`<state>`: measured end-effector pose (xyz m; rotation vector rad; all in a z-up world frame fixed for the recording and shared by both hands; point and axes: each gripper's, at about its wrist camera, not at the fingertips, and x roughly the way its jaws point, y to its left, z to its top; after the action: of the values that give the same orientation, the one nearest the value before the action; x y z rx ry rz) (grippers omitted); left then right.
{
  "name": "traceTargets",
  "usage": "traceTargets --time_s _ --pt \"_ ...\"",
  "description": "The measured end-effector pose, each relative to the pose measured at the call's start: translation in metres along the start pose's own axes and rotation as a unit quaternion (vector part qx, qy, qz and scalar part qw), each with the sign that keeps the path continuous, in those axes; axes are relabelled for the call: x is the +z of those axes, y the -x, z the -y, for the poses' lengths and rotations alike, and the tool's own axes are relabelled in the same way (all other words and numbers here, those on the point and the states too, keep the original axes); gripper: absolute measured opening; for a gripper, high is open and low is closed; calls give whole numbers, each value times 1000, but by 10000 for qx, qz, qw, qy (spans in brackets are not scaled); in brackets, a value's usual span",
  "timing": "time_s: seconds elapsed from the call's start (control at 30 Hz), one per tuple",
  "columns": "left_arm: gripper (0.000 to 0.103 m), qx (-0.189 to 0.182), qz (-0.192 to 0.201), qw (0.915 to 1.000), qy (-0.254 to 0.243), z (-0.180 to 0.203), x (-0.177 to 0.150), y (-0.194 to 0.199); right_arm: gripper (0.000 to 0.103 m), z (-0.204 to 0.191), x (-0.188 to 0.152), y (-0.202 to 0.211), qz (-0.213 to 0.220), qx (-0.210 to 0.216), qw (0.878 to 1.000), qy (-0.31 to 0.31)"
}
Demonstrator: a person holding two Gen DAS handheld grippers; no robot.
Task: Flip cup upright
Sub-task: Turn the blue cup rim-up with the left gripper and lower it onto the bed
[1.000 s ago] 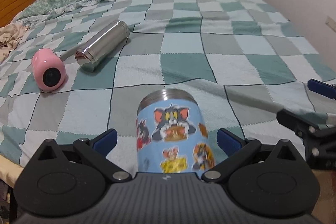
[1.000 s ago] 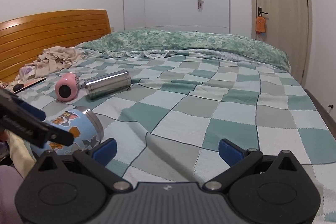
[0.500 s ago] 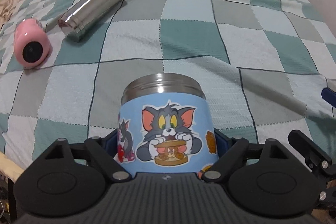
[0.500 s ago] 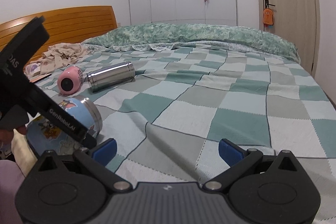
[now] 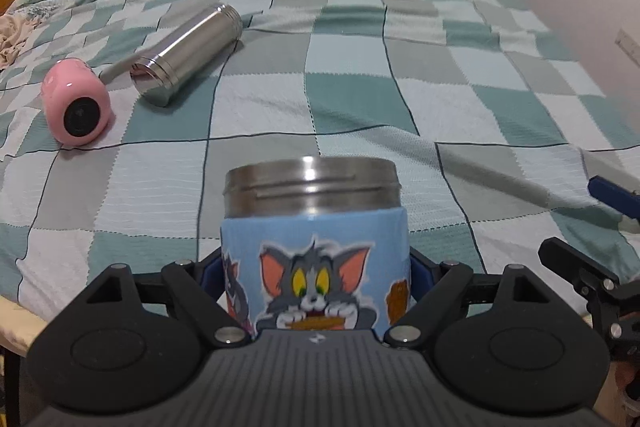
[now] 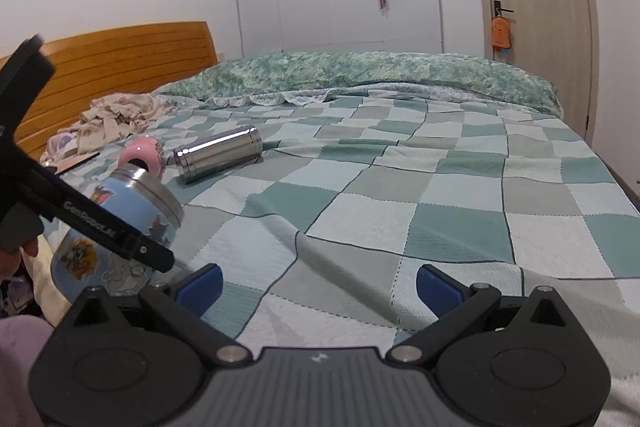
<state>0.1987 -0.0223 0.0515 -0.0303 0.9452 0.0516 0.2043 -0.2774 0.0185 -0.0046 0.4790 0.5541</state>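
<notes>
A blue cartoon-sticker cup with a steel threaded rim is clamped between the blue pads of my left gripper. In the right wrist view the cup is lifted off the bed and tilted, rim pointing up and away, with the left gripper's finger across it. My right gripper is open and empty, low over the checked bedspread, to the right of the cup. Its finger shows at the right edge of the left wrist view.
A steel flask and a pink cup lie on their sides farther up the bed, also in the right wrist view. Crumpled cloth lies by the wooden headboard. A green duvet lies across the far end.
My left gripper closed on the cartoon cup, then lifted and tilted it so the rim rose. The right gripper stayed open and nearly still.
</notes>
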Motion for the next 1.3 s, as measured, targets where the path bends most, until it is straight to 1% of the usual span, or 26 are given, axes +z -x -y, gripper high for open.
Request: traceTargets --time_s 0.23,0.4,0.5,0.57,0.67,0.73,0.83,0.97,1.03,1.13,1.2,1.23,1.27,1.3 --pt "85 -281 486 9982 -207 -8 -21 23 103 -12 -8 15 306 -165 9987 -377" --pt "85 -436 827 9946 -450 -7 -30 35 103 -17 -12 25 528 -365 9961 -599" --pt "85 -593 1128 9901 -588 -1 -25 45 103 -17 -10 30 653 -531 9947 -585" --pt "85 -712 1387 9852 -714 8 -16 50 103 -15 -9 33 763 -723 9928 -583" --pt "85 -929 1675 9784 -783 26 0 50 103 -10 -7 38 923 -981 9889 -622" --pt "85 -1077 1825 9741 -791 39 12 44 103 -3 -5 41 1043 -1209 9850 -655" --pt "85 -1143 2057 9680 -869 63 26 27 103 9 -5 41 1149 -1524 9793 -679" --pt "85 -1214 2138 9654 -873 90 42 -4 103 29 -9 34 1159 -1858 9732 -707" --pt "85 -1175 2179 9646 -908 100 47 -21 103 37 -11 30 1174 -2015 9701 -665" --pt "85 -1045 2190 9646 -1030 112 49 -46 103 43 -16 24 1213 -2109 9680 -612" --pt "85 -1008 2078 9670 -1071 114 47 -61 103 44 -18 18 1175 -2125 9687 -522" --pt "85 -1030 1946 9698 -1046 113 46 -70 103 43 -20 16 1143 -2129 9693 -459" --pt "85 -1057 1957 9698 -1000 111 43 -75 103 41 -21 14 1111 -2122 9701 -390" --pt "85 -1096 2093 9664 -1011 109 41 -74 103 39 -22 12 1086 -2105 9710 -318"
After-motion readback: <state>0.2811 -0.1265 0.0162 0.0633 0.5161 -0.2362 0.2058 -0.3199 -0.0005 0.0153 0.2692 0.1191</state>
